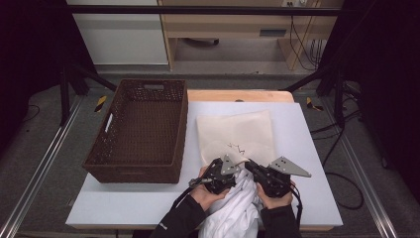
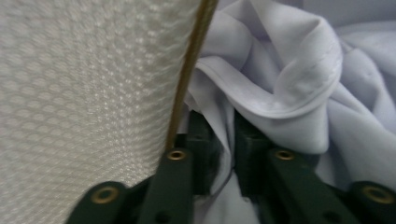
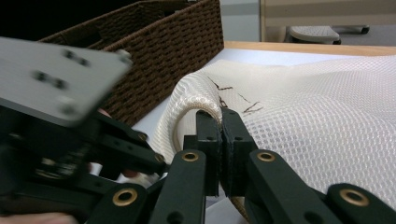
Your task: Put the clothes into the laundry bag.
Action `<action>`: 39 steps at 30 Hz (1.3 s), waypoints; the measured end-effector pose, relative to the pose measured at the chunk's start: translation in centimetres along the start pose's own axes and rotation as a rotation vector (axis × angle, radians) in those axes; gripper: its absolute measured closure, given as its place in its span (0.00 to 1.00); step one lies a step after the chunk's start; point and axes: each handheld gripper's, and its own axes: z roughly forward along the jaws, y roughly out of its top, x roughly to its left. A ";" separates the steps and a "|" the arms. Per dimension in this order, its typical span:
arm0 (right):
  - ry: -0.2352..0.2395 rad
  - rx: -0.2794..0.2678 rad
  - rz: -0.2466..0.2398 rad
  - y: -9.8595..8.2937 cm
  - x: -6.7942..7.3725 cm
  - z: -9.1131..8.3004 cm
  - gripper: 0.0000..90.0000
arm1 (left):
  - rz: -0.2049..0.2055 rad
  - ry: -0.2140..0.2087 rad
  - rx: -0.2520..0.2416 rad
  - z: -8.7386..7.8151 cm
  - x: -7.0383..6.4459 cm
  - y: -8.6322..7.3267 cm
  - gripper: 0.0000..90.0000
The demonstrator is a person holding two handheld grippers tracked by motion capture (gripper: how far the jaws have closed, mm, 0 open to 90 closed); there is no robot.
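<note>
right gripper view: right hand-held gripper [image 3: 220, 122] pinches honeycomb mesh bag [image 3: 322, 121]; left [image 2: 227, 140] clamps smooth white cloth [image 2: 289, 88].

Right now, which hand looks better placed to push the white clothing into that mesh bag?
Probably the left. The left gripper is already shut on the white garment, while the right gripper pinches the mesh bag at its edge, holding it up.

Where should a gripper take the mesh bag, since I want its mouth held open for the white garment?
Best at the raised lip of the mesh bag, coming from the near table edge. The right gripper pinches that edge there, where it lifts off the table; elsewhere the bag lies flat. The left gripper holds the white garment.
</note>
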 end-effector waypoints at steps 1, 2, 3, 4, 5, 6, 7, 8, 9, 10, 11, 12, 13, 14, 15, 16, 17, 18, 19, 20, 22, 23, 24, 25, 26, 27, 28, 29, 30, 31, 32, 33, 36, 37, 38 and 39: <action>-0.004 0.005 -0.002 -0.1 -0.1 0.0 0.98 | -0.006 -0.002 -0.009 -0.5 0.0 0.0 0.75; -0.003 0.004 0.001 -0.1 -0.2 0.0 0.98 | -0.024 -0.014 -0.024 -0.8 0.1 -0.1 0.68; -0.006 0.006 0.003 -0.1 -0.2 0.0 0.98 | -0.043 -0.042 -0.038 -1.6 0.2 -0.1 0.62; -0.007 0.007 -0.002 -0.1 -0.3 -0.1 0.98 | -0.047 -0.061 -0.049 -2.2 0.2 -0.1 0.56; -0.013 0.008 0.001 -0.1 -0.3 -0.1 0.98 | -0.042 -0.070 -0.062 -2.7 0.2 -0.1 0.50; -0.011 0.006 0.001 0.0 -0.3 -0.1 0.98 | -0.046 -0.087 -0.079 -3.4 0.1 -0.1 0.46; -0.011 0.006 0.001 0.0 -0.3 -0.1 0.98 | -0.046 -0.087 -0.079 -3.4 0.1 -0.1 0.42; -0.013 0.006 -0.001 0.0 -0.4 -0.1 0.98 | -0.046 -0.094 -0.100 -4.3 0.0 -0.1 0.42; -0.013 0.003 0.005 0.0 -0.4 -0.1 0.98 | -0.037 -0.095 -0.115 -5.3 -0.3 -0.1 0.37; -0.014 0.006 0.003 -0.1 -0.4 -0.1 0.98 | -0.037 -0.095 -0.115 -5.3 -0.3 -0.1 0.35; -0.017 0.011 0.001 -0.1 -0.4 -0.1 0.98 | -0.029 -0.095 -0.114 -6.0 -0.8 -0.3 0.33; -0.018 0.011 0.000 -0.1 -0.4 -0.1 0.98 | -0.022 -0.096 -0.100 -6.2 -1.0 -0.6 0.32; -0.018 0.012 -0.001 -0.1 -0.5 -0.1 0.98 | -0.022 -0.096 -0.100 -6.2 -1.0 -0.6 0.31; -0.017 0.013 0.000 -0.1 -0.5 -0.1 0.98 | -0.024 -0.094 -0.092 -6.1 -1.4 -1.2 0.31; -0.017 0.013 0.000 -0.1 -0.5 -0.1 0.98 | -0.039 -0.102 -0.092 -5.7 -1.6 -1.6 0.32; -0.017 0.013 0.000 -0.1 -0.5 -0.1 0.98 | -0.039 -0.102 -0.092 -5.7 -1.6 -1.6 0.32; -0.016 0.015 0.008 -0.1 -0.4 0.0 0.98 | -0.060 -0.115 -0.082 -4.8 -1.8 -2.2 0.32; -0.019 0.019 0.003 -0.2 -0.5 0.0 0.98 | -0.060 -0.115 -0.082 -4.8 -1.8 -2.2 0.33; -0.019 0.019 0.003 -0.2 -0.5 0.0 0.98 | -0.064 -0.127 -0.071 -4.2 -1.8 -2.5 0.33; -0.017 0.019 0.002 -0.2 -0.4 0.0 0.98 | -0.057 -0.132 -0.056 -3.5 -2.0 -2.7 0.35; -0.019 0.029 0.000 -0.3 -0.4 0.2 0.98 | -0.039 -0.128 -0.032 -2.5 -2.3 -2.9 0.44; -0.018 0.030 0.004 -0.3 -0.4 0.3 0.98 | -0.024 -0.124 -0.011 -2.1 -2.5 -2.8 0.48; -0.019 0.032 0.001 -0.4 -0.4 0.4 0.98 | -0.002 -0.111 0.008 -1.9 -2.6 -2.7 0.52; -0.019 0.035 0.001 -0.4 -0.4 0.4 0.98 | 0.004 -0.098 0.017 -1.8 -2.8 -2.6 0.57; -0.019 0.035 0.001 -0.4 -0.4 0.4 0.98 | 0.004 -0.098 0.017 -1.8 -2.8 -2.6 0.62; -0.018 0.036 0.002 -0.4 -0.4 0.5 0.98 | 0.018 -0.092 0.043 -1.7 -2.9 -2.4 0.68; -0.018 0.038 0.000 -0.4 -0.4 0.5 0.98 | 0.039 -0.083 0.055 -1.9 -2.9 -2.2 0.74; -0.017 0.037 0.001 -0.4 -0.4 0.5 0.98 | 0.060 -0.074 0.058 -2.1 -3.1 -2.0 0.81; -0.017 0.037 0.001 -0.4 -0.4 0.5 0.98 | 0.060 -0.074 0.058 -2.1 -3.1 -2.0 0.86; -0.019 0.041 0.003 -0.5 -0.4 0.6 0.98 | 0.100 -0.060 0.051 -2.5 -3.5 -1.2 0.88; -0.019 0.041 0.003 -0.5 -0.4 0.6 0.98 | 0.100 -0.060 0.051 -2.5 -3.5 -1.2 0.89; -0.021 0.043 0.005 -0.5 -0.4 0.6 0.98 | 0.104 -0.063 0.052 -2.7 -3.3 -0.5 0.90; -0.024 0.042 0.003 -0.5 -0.5 0.5 0.98 | 0.093 -0.065 0.042 -2.7 -3.0 0.0 0.91; -0.021 0.036 0.007 -0.5 -0.4 0.5 0.98 | 0.087 -0.064 0.047 -2.6 -2.8 0.3 0.91; -0.021 0.036 0.007 -0.5 -0.4 0.5 0.98 | 0.079 -0.065 0.047 -2.4 -2.6 0.4 0.91; -0.020 0.029 0.008 -0.4 -0.4 0.4 0.98 | 0.080 -0.044 0.066 -2.0 -2.2 0.6 0.91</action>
